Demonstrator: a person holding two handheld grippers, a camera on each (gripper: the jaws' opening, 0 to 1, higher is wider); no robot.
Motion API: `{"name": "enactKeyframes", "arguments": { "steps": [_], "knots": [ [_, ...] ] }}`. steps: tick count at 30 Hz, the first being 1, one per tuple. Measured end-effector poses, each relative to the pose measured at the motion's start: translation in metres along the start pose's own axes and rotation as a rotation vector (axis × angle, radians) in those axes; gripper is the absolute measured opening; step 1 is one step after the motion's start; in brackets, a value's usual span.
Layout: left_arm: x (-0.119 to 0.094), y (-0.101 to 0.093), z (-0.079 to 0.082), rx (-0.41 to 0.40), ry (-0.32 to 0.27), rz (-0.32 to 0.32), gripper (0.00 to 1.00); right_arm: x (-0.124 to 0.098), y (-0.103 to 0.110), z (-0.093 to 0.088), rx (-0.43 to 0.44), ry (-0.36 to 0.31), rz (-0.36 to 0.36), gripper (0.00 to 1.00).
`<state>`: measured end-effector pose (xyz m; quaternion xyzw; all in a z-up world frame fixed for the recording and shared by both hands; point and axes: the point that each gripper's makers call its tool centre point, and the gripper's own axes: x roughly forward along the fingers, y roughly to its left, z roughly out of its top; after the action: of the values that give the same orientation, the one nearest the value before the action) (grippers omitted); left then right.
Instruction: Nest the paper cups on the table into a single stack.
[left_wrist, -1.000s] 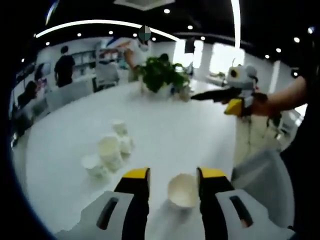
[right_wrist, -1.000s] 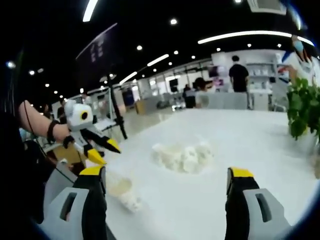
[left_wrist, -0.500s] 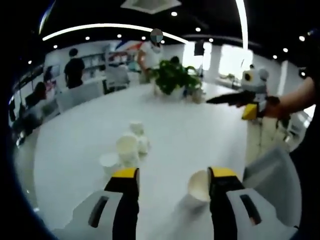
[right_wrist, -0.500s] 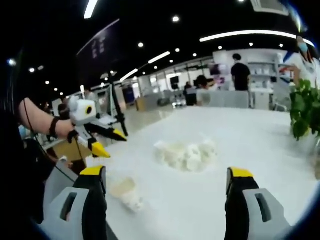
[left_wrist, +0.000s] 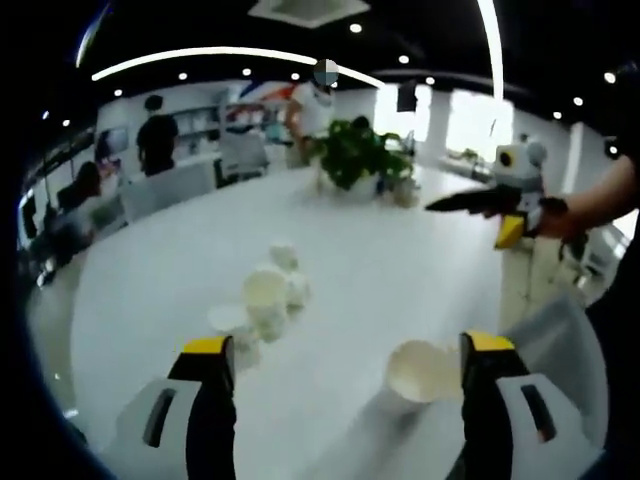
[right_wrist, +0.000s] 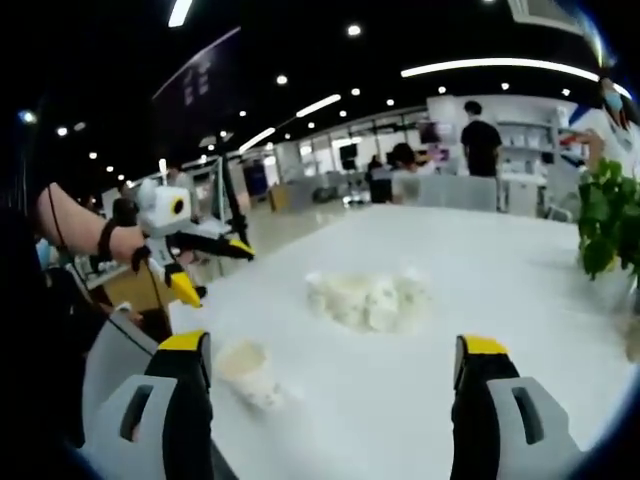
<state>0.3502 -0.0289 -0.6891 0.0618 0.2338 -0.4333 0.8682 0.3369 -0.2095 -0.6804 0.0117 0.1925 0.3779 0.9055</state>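
1. On the white table (left_wrist: 400, 260) a lone cup (left_wrist: 415, 373) lies on its side, mouth toward me, between my left gripper's (left_wrist: 340, 352) wide-open jaws, nearer the right one; nothing gripped.
2. Further out sits a cluster of cups (left_wrist: 265, 297), some upright.
3. My right gripper (right_wrist: 330, 350) hovers wide open and empty, the cluster (right_wrist: 368, 299) ahead.
4. I judge paper cups light and crushable: pinch gently across the wall near the rim.
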Motion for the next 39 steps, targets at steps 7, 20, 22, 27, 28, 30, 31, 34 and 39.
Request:
{"name": "enactKeyframes", "arguments": {
  "steps": [7, 20, 22, 27, 28, 30, 31, 34, 39],
  "knots": [
    [-0.001, 0.004, -0.002, -0.006, 0.006, 0.007, 0.98, 0.000, 0.000, -0.001, 0.002, 0.000, 0.000, 1.00],
    [0.004, 0.008, -0.001, -0.006, 0.017, -0.002, 0.97, 0.002, -0.002, -0.003, 0.016, -0.005, -0.009, 1.00],
    [0.006, 0.010, -0.001, 0.002, 0.022, -0.004, 0.97, 0.002, -0.001, -0.004, 0.024, -0.008, -0.010, 1.00],
    [0.012, 0.017, 0.003, 0.014, 0.035, -0.015, 0.96, 0.003, -0.002, -0.009, 0.044, -0.009, -0.019, 1.00],
    [0.013, 0.019, 0.004, 0.017, 0.036, -0.016, 0.95, 0.003, -0.002, -0.009, 0.045, -0.008, -0.019, 1.00],
    [0.017, 0.023, 0.005, 0.024, 0.046, -0.021, 0.94, 0.006, -0.001, -0.013, 0.046, 0.000, -0.015, 1.00],
    [0.019, 0.025, 0.005, 0.026, 0.048, -0.023, 0.94, 0.007, -0.001, -0.015, 0.044, 0.004, -0.015, 1.00],
    [0.024, 0.031, 0.006, 0.032, 0.062, -0.024, 0.94, 0.009, -0.004, -0.014, 0.051, -0.001, -0.016, 1.00],
    [0.034, 0.033, 0.007, 0.035, 0.082, -0.038, 0.92, 0.015, -0.011, -0.014, 0.062, -0.010, -0.022, 1.00]
  ]
}}
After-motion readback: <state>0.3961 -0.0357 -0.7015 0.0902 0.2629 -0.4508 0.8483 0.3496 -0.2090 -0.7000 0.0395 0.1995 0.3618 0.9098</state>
